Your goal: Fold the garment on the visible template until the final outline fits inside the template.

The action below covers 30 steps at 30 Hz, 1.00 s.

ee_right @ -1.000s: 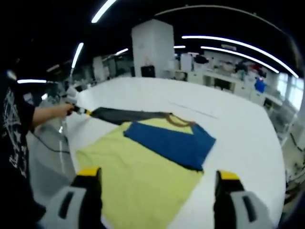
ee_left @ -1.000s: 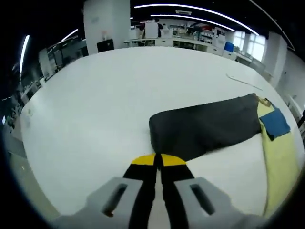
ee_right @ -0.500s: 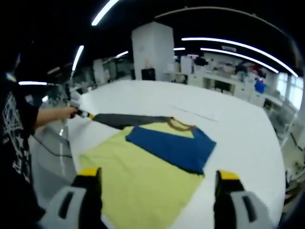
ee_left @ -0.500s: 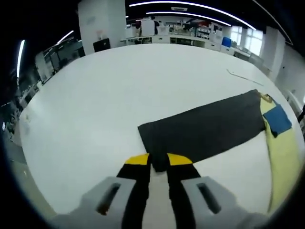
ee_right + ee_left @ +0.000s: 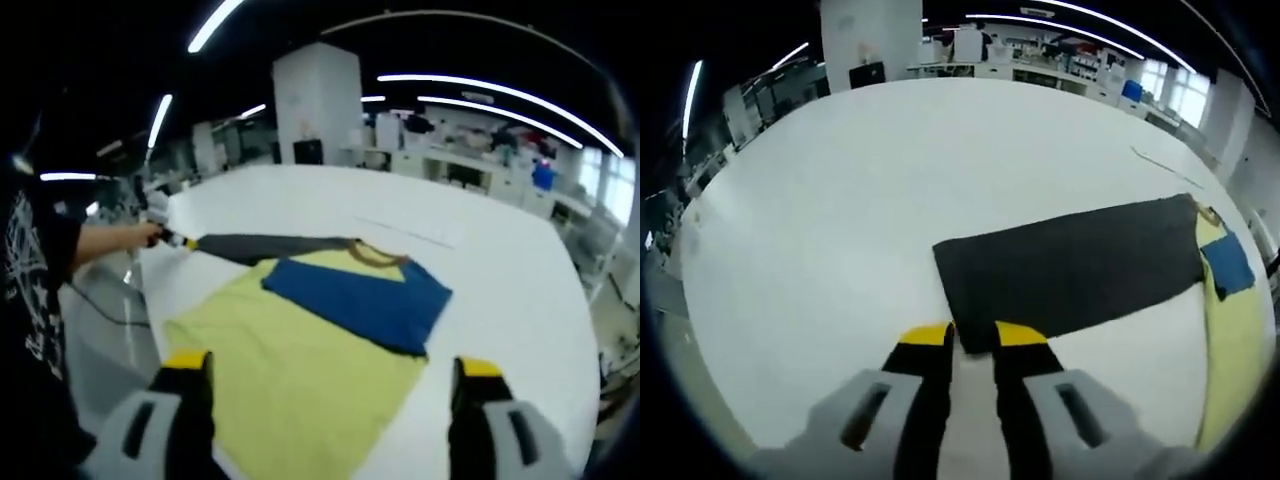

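Early stage. Left gripper (image 5: 973, 340) pinching cuff of dark sleeve (image 5: 1070, 270), stretched flat ahead. Right gripper (image 5: 330, 375) wide, empty, yellow garment (image 5: 300, 370) just ahead, blue sleeve (image 5: 355, 300) folded in. Dark sleeve, body folds pending; no template visible.

i see bright, even light from the ceiling strip lights (image 5: 500, 100) at twelve o'clock. the white table (image 5: 840, 200) glares softly with hardly any shadow. fisheye bending curves everything near the edges, and the far room looks soft and slightly blurred.
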Available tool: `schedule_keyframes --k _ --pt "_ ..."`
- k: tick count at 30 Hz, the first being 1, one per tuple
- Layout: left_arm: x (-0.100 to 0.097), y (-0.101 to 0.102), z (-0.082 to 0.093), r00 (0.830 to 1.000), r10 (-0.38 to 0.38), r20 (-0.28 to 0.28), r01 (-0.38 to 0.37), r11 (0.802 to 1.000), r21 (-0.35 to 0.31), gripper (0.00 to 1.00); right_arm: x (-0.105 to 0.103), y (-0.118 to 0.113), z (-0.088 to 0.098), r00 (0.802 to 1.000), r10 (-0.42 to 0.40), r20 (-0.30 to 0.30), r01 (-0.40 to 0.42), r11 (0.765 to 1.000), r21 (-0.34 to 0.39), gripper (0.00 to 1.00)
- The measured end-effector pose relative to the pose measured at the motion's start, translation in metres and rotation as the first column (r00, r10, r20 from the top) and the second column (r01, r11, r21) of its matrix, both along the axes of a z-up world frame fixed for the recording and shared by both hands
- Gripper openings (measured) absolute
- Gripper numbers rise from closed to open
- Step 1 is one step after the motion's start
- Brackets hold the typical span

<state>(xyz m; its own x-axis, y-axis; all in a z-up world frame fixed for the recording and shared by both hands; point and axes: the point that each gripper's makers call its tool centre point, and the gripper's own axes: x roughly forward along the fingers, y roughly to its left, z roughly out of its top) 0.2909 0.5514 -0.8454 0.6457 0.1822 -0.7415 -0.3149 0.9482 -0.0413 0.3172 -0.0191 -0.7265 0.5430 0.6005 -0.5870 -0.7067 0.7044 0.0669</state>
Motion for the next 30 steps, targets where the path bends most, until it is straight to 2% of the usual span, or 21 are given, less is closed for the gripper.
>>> schedule_keyframes --k 2,6,11,14,18,22,30 --pt "0.001 0.001 0.0 1.0 0.005 -0.004 -0.005 1.0 0.007 0.07 -0.001 0.0 -0.002 1.0 0.009 0.008 -0.009 1.0 -0.03 0.99" --pt "0.0 0.002 -0.001 1.0 0.013 -0.01 -0.013 1.0 -0.004 0.06 -0.003 0.001 -0.004 1.0 0.009 0.002 -0.009 1.0 -0.025 0.99" --pt "0.001 0.001 0.0 0.999 0.044 0.002 -0.044 0.997 -0.064 0.01 -0.005 0.0 -0.005 1.0 0.013 0.004 -0.013 1.0 -0.025 0.99" --pt "0.004 0.0 0.004 1.0 0.016 0.001 -0.015 0.999 -0.039 0.0 -0.006 0.001 -0.006 1.0 0.013 0.001 -0.013 0.999 -0.03 0.99" --pt "0.009 -0.005 0.011 0.999 0.016 0.031 -0.014 0.998 -0.061 0.0 -0.007 0.003 -0.006 1.0 0.015 0.0 -0.015 1.0 -0.026 0.99" --pt "0.011 -0.012 0.016 1.0 -0.009 0.026 0.01 0.999 -0.042 0.0 -0.01 0.007 -0.006 1.0 0.022 0.003 -0.022 0.999 -0.028 0.99" --pt "0.022 -0.024 0.031 0.997 -0.047 0.058 0.049 0.998 -0.04 0.0 -0.013 0.006 -0.007 1.0 0.024 0.002 -0.024 0.999 -0.025 0.99"
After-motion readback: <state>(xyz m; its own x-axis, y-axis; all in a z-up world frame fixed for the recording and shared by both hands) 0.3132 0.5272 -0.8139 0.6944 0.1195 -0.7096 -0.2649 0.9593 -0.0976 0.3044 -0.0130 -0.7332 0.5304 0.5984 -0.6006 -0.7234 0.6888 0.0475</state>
